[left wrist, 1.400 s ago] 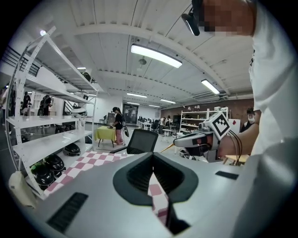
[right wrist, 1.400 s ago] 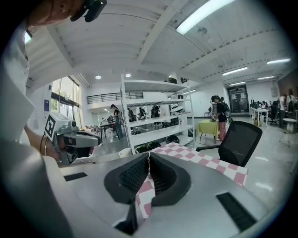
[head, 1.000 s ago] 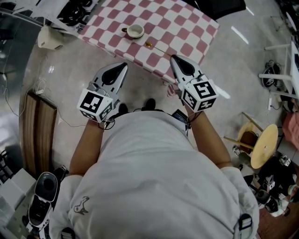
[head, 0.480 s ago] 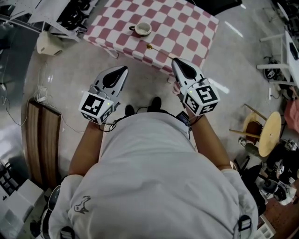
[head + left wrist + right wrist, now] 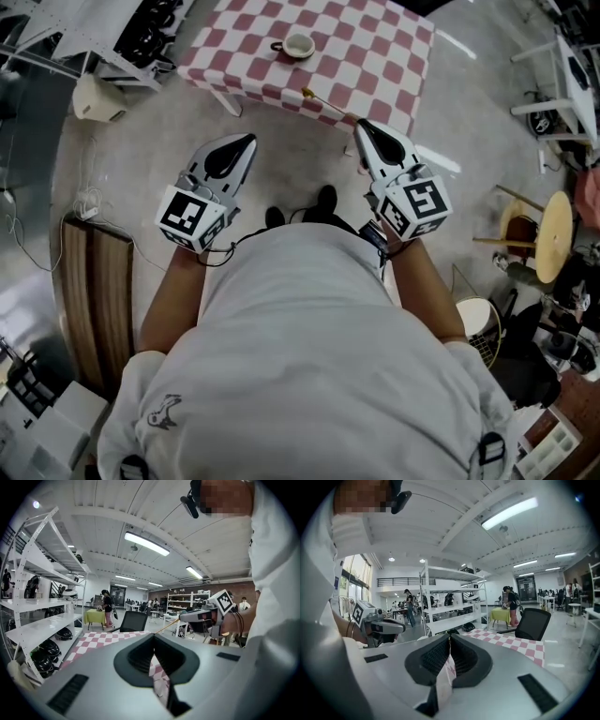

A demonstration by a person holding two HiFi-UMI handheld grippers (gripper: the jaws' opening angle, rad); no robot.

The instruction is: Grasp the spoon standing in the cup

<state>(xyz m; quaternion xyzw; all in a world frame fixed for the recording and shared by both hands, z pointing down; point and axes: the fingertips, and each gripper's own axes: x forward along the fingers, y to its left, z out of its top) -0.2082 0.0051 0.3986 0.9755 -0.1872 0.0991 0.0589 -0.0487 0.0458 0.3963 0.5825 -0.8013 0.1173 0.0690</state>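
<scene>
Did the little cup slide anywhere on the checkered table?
No. The cup sits on the same squares of the checkered table; only the head view shifted, so both appear higher in the picture.

Saw pink-and-white checks on the tabletop (image 5: 375, 47) at top centre, cream on the cup (image 5: 299, 45), gold on the spoon (image 5: 323, 100). Found left tongs (image 5: 246, 141) and right tongs (image 5: 362, 127) grey and black, their cubes (image 5: 192, 214) black-and-white patterned.
</scene>
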